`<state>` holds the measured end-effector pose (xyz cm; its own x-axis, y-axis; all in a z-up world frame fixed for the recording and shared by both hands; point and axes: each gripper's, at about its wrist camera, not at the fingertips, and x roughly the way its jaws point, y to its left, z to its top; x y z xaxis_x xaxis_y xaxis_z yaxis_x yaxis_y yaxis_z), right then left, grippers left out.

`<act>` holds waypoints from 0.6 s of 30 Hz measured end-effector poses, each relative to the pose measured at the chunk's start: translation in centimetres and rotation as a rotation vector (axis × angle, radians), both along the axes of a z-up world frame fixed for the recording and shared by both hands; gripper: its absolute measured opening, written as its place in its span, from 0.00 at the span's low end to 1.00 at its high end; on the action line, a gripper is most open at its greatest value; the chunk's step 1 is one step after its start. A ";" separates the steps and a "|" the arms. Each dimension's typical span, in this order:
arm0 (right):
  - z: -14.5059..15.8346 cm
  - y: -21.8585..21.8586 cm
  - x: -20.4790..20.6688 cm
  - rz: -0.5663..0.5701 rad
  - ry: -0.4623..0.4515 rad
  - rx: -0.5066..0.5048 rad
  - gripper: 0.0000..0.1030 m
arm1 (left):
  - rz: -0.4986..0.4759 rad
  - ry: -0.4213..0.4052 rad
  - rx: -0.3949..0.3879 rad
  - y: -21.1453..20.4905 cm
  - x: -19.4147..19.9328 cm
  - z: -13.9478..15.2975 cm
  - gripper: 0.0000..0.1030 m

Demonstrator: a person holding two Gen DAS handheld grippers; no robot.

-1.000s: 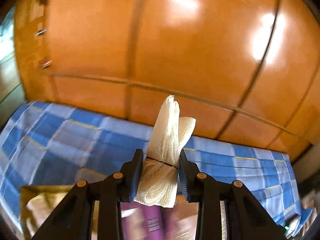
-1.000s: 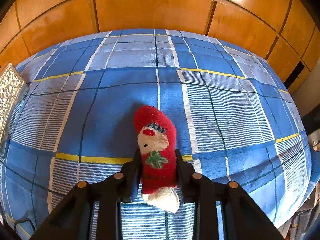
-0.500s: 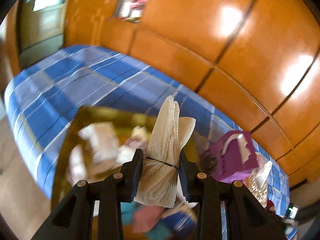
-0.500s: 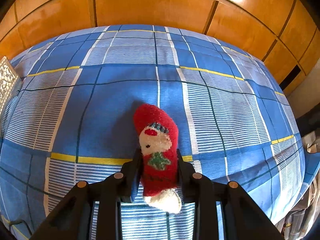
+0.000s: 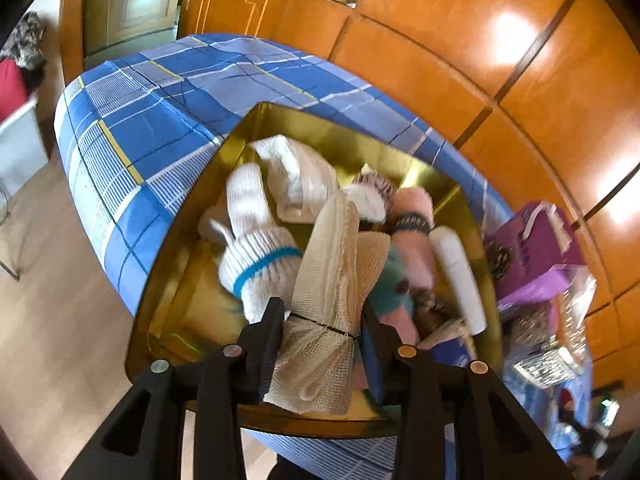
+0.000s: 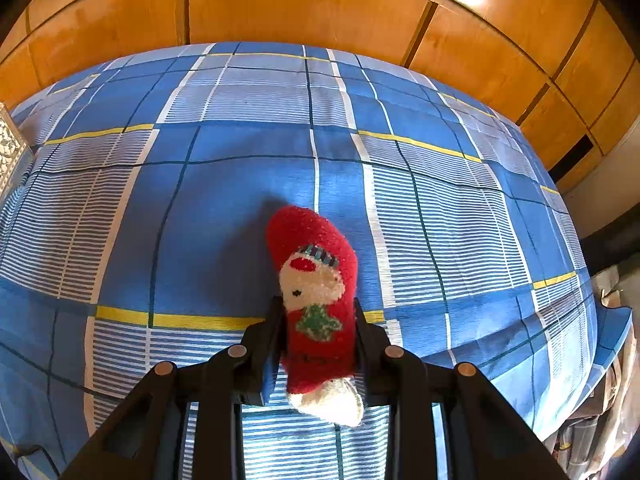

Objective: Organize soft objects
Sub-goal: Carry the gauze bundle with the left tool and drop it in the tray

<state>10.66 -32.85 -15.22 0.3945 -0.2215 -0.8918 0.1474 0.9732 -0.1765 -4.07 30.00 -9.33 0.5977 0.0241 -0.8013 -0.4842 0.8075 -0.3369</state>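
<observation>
While the left wrist view looks down into a gold box [image 5: 160, 304] on a blue plaid bedsheet [image 5: 144, 120], the left gripper [image 5: 322, 328] has its jaws opening around a cream mesh cloth bundle [image 5: 324, 312], cinched by a thin black band and poised over the box. Inside lie white knit socks [image 5: 260, 256], one with a blue stripe, and a pink sock [image 5: 416, 240] whose dark band carries blurred, unreadable lettering. A purple bag [image 5: 536, 252] sits beside the box; its print is illegible.

Only the right wrist view shows the right gripper [image 6: 320, 336], fingers narrow and clamped on a red fuzzy Christmas sock [image 6: 316, 300] with a white figure, green tree motif and white toe, above open bedsheet [image 6: 440, 200].
</observation>
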 end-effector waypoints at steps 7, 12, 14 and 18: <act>0.0 0.3 0.1 -0.023 -0.001 -0.009 0.26 | -0.005 0.009 0.108 -1.0 -0.2 0.0 0.64; 0.2 0.1 0.3 -0.034 0.001 0.004 0.21 | -0.012 -0.025 0.181 -1.3 -0.5 1.3 0.64; 0.4 -0.1 0.7 -0.037 0.008 0.024 0.19 | -0.024 -0.029 0.205 -1.8 -0.4 1.5 0.64; 1.6 -0.9 1.7 -0.056 -0.010 0.146 0.15 | -0.057 -0.042 0.243 -2.9 -0.1 2.1 0.65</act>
